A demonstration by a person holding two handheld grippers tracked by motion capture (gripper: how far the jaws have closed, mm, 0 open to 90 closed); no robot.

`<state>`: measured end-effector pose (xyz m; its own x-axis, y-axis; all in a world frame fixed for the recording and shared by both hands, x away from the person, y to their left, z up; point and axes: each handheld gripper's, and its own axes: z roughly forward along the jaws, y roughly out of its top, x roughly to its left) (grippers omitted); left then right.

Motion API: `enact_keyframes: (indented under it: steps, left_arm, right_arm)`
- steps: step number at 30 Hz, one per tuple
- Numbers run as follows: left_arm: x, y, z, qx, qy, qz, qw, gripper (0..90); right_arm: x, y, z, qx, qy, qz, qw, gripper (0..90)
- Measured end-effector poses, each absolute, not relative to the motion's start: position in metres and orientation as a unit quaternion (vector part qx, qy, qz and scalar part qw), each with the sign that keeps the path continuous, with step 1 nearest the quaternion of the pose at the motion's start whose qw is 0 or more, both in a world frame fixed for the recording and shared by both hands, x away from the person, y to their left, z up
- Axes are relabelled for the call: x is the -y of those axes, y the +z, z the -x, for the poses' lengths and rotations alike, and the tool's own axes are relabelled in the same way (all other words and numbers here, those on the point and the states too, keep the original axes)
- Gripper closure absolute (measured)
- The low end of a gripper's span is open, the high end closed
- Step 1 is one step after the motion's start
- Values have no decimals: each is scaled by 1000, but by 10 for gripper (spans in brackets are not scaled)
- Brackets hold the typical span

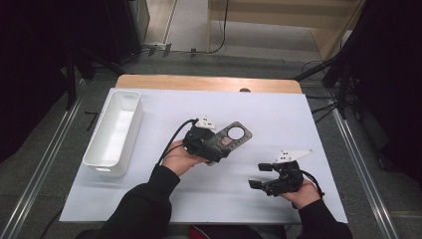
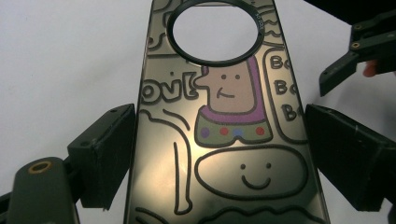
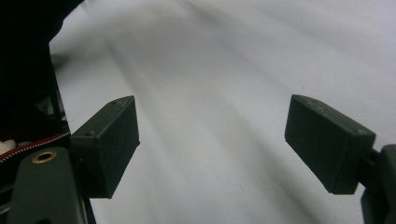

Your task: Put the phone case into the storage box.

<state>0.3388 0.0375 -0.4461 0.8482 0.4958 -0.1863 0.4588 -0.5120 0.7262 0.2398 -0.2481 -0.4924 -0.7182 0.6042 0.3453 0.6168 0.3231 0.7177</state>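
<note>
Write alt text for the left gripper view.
A dark phone case with cartoon drawings and a round camera hole lies between the left gripper's two black jaws, on a white table. The right gripper shows at the upper right.

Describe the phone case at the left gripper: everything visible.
The phone case is a flat, glossy dark shell printed with outlined cartoon doodles: a purple-edged figure, a smiley blob, bubble letters. A large round camera cutout with a black ring sits at its far end. It lies lengthwise between the left gripper's jaws, which flank its long edges; whether they press it can't be told. In the high view it sits mid-table over the white sheet.
</note>
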Motion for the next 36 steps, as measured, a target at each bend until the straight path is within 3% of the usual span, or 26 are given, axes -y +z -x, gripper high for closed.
enact_keyframes:
  steps: [14, 36]
  left_arm:
    - [-57, -434, -333, -286, 0, -860, 422, 117]
    - [-108, -441, -339, -372, -13, -809, 455, 117]
  right_arm:
    - [248, -492, -240, 813, -445, 375, 6, 166]
    - [247, -492, -240, 811, -444, 381, 8, 166]
